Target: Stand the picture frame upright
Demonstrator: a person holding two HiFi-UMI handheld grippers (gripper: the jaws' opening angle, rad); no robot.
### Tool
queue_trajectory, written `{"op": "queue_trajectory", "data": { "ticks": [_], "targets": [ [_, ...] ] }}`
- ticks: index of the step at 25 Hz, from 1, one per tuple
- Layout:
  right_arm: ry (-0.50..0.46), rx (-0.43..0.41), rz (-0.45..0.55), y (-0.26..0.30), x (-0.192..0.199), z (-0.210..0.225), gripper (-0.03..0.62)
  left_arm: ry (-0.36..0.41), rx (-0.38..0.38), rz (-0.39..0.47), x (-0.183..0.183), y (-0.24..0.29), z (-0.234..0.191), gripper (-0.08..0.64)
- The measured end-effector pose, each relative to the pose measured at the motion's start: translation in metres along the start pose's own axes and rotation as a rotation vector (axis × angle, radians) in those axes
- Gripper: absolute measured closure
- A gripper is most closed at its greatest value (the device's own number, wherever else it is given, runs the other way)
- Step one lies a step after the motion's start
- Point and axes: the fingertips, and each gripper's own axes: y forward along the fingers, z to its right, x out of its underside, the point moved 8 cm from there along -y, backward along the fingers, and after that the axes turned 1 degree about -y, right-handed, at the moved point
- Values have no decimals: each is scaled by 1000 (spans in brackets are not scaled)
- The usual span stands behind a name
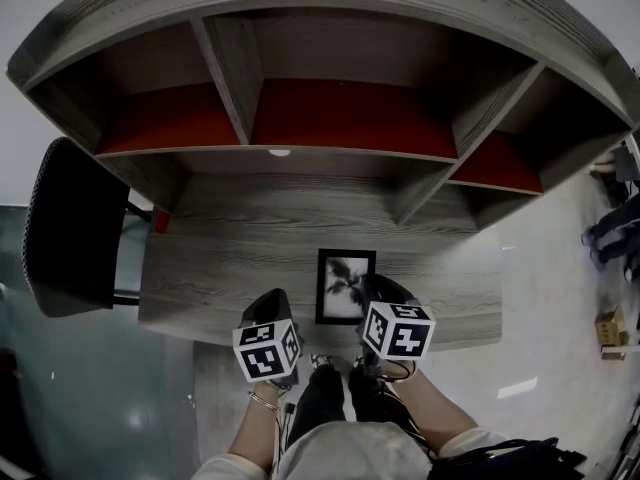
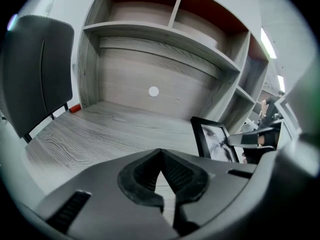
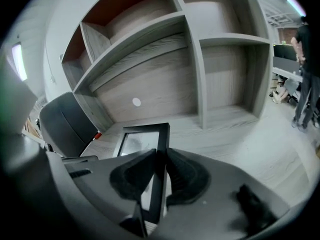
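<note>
Two grippers sit low at the desk's (image 1: 230,258) front edge in the head view, your left gripper (image 1: 274,298) and right gripper (image 1: 385,293), with the picture frame (image 1: 345,286) between them. A black chair (image 1: 70,228) stands to the left. Behind the desk is a shelf unit (image 1: 240,78) with red-backed compartments.

Left gripper view: your left gripper (image 2: 160,151) has its claw pressed together at the tips on nothing. The picture frame (image 2: 212,139) is off to the right, tilted, with the right gripper (image 2: 250,139) on its far edge. A small red thing (image 2: 74,108) lies by the chair (image 2: 35,69).

Right gripper view: your right gripper (image 3: 160,154) pinches the picture frame's (image 3: 142,139) black side rail. Only this view shows a person (image 3: 305,59) standing far right.
</note>
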Motion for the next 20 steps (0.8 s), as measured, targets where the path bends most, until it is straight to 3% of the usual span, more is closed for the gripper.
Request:
{"op": "queue_trajectory", "data": {
  "ticks": [20],
  "targets": [
    [-67,-60,243,-82,-74,0,511,37,16,213,-67,-52,47,555]
  ]
}}
